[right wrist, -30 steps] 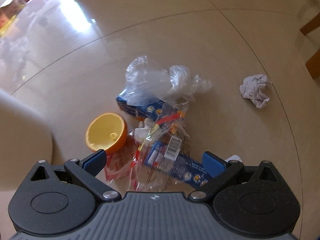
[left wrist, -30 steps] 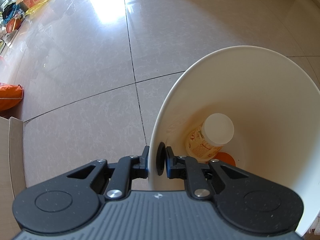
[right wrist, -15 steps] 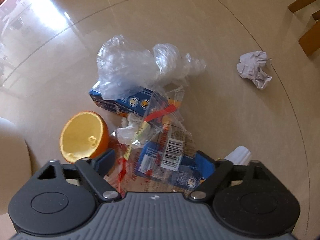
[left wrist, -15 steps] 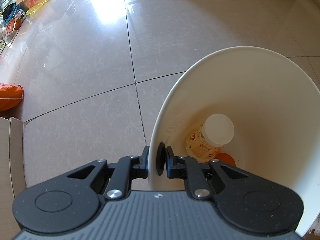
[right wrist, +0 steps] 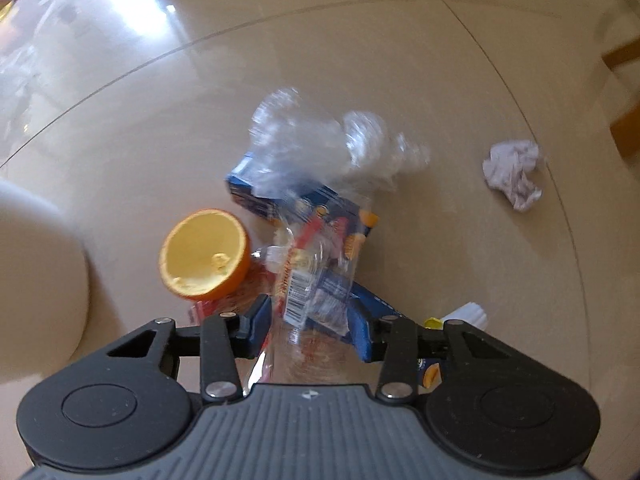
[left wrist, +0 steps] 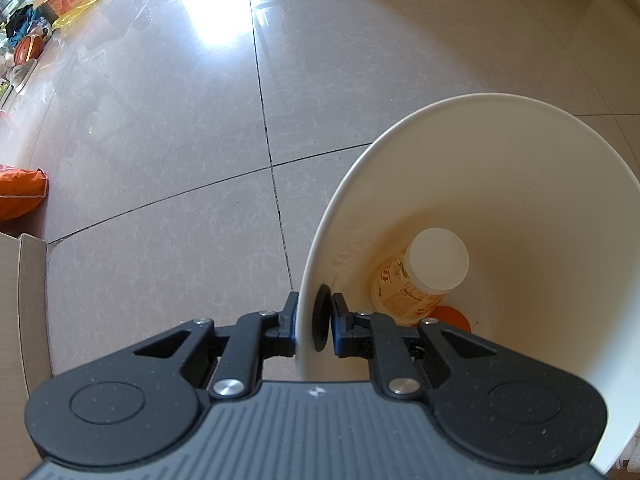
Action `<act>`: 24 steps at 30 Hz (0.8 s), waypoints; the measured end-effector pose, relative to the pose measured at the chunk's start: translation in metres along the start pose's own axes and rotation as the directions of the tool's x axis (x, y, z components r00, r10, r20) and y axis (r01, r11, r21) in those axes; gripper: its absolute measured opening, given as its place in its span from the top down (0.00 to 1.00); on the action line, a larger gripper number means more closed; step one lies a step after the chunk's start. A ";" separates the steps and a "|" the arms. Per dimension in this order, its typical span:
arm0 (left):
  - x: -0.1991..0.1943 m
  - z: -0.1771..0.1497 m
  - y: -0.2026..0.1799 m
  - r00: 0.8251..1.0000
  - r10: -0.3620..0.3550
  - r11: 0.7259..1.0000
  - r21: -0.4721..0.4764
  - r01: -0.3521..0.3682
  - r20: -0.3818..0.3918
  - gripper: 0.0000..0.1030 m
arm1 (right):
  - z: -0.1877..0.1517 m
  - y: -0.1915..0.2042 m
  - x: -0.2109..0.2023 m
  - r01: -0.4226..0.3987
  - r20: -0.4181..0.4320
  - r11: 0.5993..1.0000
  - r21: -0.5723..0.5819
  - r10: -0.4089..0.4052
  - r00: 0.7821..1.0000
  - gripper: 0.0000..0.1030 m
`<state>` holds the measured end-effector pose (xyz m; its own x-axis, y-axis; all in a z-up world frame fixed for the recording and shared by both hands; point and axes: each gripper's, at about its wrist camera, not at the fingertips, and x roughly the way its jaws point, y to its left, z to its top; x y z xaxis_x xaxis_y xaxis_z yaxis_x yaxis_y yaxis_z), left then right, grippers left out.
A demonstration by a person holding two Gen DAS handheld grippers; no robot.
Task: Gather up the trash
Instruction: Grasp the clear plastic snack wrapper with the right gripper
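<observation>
The left tool (left wrist: 314,326) is pinching a smooth white bin's (left wrist: 520,184) rim while the right tool (right wrist: 308,330), half-open, is straddling crinkly clear wrappers (right wrist: 316,280) on the glossy tabletop (right wrist: 360,52).

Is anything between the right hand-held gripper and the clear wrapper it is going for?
Nothing visible. The right hand-held gripper is open with the clear wrapper already between its fingers. The orange half lies just left of the left finger, clear of the gap.
</observation>
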<state>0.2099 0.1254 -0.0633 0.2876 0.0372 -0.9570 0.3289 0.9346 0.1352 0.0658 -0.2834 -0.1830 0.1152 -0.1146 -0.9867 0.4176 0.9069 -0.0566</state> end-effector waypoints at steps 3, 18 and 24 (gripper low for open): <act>0.000 0.000 0.000 1.000 -0.001 1.000 -0.003 0.001 0.000 0.87 | 0.001 0.008 -0.019 -0.014 0.003 0.998 -0.062 0.014 1.000 0.65; -0.001 0.000 0.001 1.000 -0.005 1.000 -0.003 0.005 0.001 0.87 | 0.007 0.012 0.030 -0.079 0.004 0.988 0.135 0.080 0.997 0.12; -0.001 0.000 0.003 1.000 -0.010 1.000 -0.003 0.010 0.001 0.87 | 0.009 0.012 0.054 -0.059 -0.008 0.975 0.214 0.062 0.998 0.53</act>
<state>0.2103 0.1282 -0.0622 0.2857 0.0275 -0.9579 0.3293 0.9359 0.1251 0.0852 -0.2825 -0.2351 0.1336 -0.0545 -0.9895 0.5931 0.8043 0.0358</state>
